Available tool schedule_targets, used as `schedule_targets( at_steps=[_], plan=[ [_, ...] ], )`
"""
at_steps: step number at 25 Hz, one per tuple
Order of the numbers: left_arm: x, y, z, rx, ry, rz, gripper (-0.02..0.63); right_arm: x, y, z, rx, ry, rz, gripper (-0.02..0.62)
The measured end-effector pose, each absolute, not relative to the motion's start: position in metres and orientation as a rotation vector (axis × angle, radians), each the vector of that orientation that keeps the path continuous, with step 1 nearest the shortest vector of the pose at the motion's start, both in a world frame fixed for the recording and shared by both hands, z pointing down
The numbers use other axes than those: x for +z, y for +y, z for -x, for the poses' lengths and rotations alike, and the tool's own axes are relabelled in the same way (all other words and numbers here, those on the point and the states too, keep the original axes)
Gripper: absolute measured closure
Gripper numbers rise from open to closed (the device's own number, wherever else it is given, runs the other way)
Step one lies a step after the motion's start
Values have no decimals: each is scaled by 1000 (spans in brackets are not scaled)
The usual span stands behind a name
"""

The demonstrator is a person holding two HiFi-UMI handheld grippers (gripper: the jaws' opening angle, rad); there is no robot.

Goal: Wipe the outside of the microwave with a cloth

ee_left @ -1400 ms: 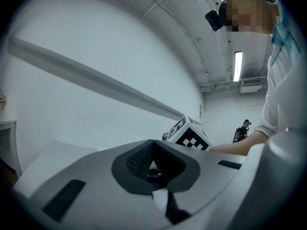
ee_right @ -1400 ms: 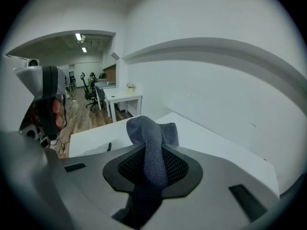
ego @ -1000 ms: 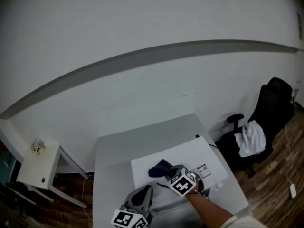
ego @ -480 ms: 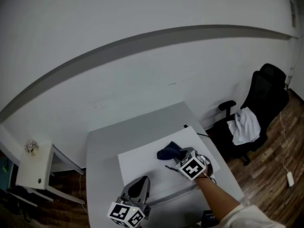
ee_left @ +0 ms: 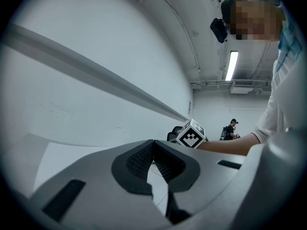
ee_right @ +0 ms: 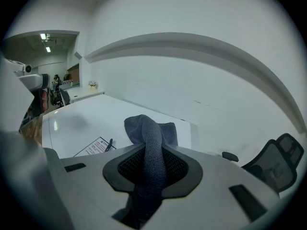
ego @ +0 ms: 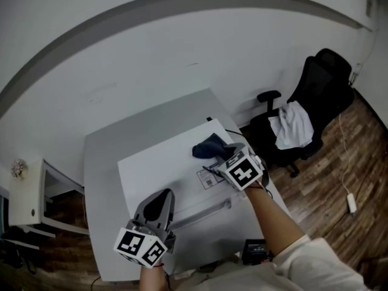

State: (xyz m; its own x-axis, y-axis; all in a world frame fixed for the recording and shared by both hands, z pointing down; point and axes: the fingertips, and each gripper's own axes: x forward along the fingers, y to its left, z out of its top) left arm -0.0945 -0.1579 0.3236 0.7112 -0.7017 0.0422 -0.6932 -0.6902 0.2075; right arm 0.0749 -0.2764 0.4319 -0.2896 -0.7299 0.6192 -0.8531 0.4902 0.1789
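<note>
The white microwave (ego: 160, 168) stands on a grey table, its top facing me and its door handle (ego: 203, 214) along the near edge. A dark blue cloth (ego: 209, 145) lies on the top near the back right corner, one end pinched in my right gripper (ego: 219, 159). In the right gripper view the cloth (ee_right: 151, 138) runs between the pads and trails onto the microwave's top (ee_right: 81, 121). My left gripper (ego: 160, 197) hovers over the front left of the microwave, shut with nothing in it. Its jaws (ee_left: 153, 151) meet in the left gripper view.
A label sticker (ego: 206, 177) is on the microwave top beside the cloth. A black office chair (ego: 312, 86) with a white garment (ego: 291, 125) stands to the right of the grey table (ego: 103, 156). A small white side table (ego: 27, 193) is at the left. The wall runs behind.
My right gripper has dragged the cloth across the microwave top toward its back right corner. The left gripper has shifted a little, and the head view has swung.
</note>
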Motion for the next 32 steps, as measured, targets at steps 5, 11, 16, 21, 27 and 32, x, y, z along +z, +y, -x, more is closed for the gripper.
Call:
schedule_targets(
  at_steps=[5, 11, 16, 21, 27, 32],
  plan=[
    [324, -160, 70, -48, -1068, -2728, 603, 430, -274, -100, 267, -2066, -1349, 500],
    [315, -169, 58, -70, -1071, -2732, 603, 429, -290, -106, 289, -2049, -1383, 500],
    [318, -177, 62, -62, -1088, -2716, 603, 431, -309, -106, 321, -2039, -1405, 500],
    [328, -197, 71, -83, -1098, -2677, 603, 433, -328, -102, 326, -2024, -1410, 500],
    [333, -210, 91, -88, -1128, -2646, 603, 433, -352, -95, 335, -2002, -1444, 500],
    [333, -218, 108, -127, -1131, -2637, 603, 434, -359, -64, 294, -2003, -1396, 500]
  ],
)
